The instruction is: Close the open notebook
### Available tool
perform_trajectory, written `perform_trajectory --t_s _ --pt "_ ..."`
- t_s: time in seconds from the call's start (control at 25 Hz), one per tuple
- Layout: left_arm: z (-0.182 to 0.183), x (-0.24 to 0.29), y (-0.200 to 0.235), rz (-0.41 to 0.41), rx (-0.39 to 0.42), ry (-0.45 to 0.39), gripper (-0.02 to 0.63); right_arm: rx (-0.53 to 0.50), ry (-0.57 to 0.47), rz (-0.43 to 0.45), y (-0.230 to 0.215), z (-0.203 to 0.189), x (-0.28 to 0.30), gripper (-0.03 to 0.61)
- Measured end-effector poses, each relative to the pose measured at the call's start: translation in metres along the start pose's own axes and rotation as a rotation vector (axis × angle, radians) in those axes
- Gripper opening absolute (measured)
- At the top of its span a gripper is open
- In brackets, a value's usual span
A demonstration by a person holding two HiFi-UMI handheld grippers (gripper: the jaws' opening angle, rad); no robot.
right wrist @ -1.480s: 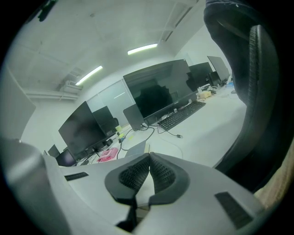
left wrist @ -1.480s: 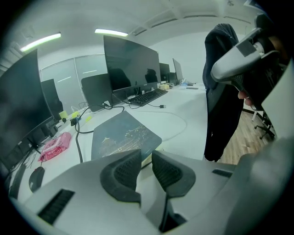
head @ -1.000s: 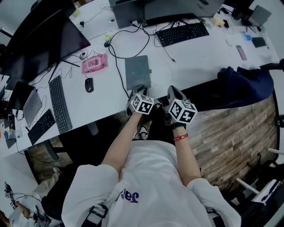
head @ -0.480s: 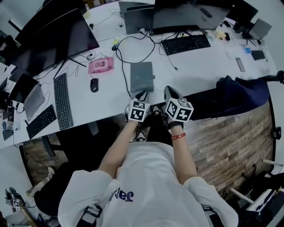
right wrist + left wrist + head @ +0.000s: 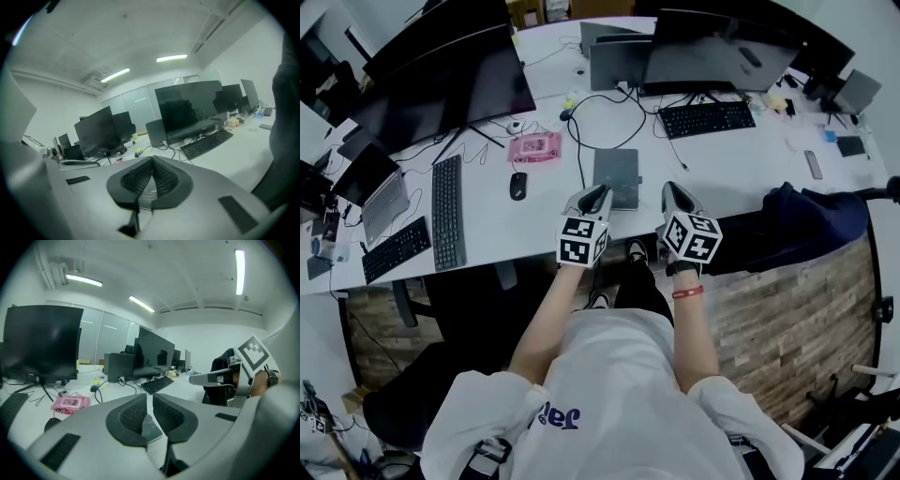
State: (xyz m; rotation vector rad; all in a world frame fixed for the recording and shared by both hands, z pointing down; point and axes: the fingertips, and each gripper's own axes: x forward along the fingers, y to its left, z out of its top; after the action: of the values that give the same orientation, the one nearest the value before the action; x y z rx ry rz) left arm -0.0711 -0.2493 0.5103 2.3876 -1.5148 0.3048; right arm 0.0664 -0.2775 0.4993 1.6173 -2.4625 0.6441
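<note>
A grey notebook (image 5: 616, 177) lies flat on the white desk (image 5: 712, 169) with its cover down, near the front edge. My left gripper (image 5: 598, 192) hovers at its near-left corner, apart from it. Its jaws have just been closing and keep a narrow slit with nothing between them (image 5: 149, 399). Through that slit in the left gripper view I see the notebook (image 5: 152, 428) below. My right gripper (image 5: 670, 190) hangs over the desk edge to the right of the notebook. Its tips meet with nothing held (image 5: 151, 161).
A black mouse (image 5: 517, 186), a pink case (image 5: 534, 147) and a keyboard (image 5: 448, 225) lie left of the notebook. Behind it run a black cable (image 5: 581, 141), another keyboard (image 5: 707, 119) and monitors (image 5: 441, 84). A dark jacket (image 5: 792, 225) hangs over the edge at right.
Both grippers have risen from below the desk's front edge to desk level, the left one more, and it rolled. The notebook has stayed flat.
</note>
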Motion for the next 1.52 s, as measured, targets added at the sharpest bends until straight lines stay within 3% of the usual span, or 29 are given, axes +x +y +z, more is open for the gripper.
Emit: perform_trajectory --t_s 0.16,0.52,1.2,1.36,1.52 --pt "0.032 -0.017 0.015 0.029 -0.012 -0.077 0.042 -0.023 -0.062 -0.01 0.005 0.025 -0.01 0.008" --pt "0.079 -0.037 0.02 0.08 0.046 -0.177 0.02 -0.086 -0.169 0.0 0.024 0.063 -0.039 0.014" --pt "0.069 -0.03 0.01 0.048 0.025 -0.185 0.02 -0.102 -0.163 0.007 0.026 0.059 -0.039 0.012" --pt "0.05 -0.019 0.016 0.06 0.018 -0.134 0.021 -0.092 -0.132 0.062 0.03 0.055 -0.027 0.012" --pt "-0.028 -0.037 0.036 0.088 -0.042 0.05 0.021 -0.045 -0.047 0.098 0.05 0.012 -0.026 0.012"
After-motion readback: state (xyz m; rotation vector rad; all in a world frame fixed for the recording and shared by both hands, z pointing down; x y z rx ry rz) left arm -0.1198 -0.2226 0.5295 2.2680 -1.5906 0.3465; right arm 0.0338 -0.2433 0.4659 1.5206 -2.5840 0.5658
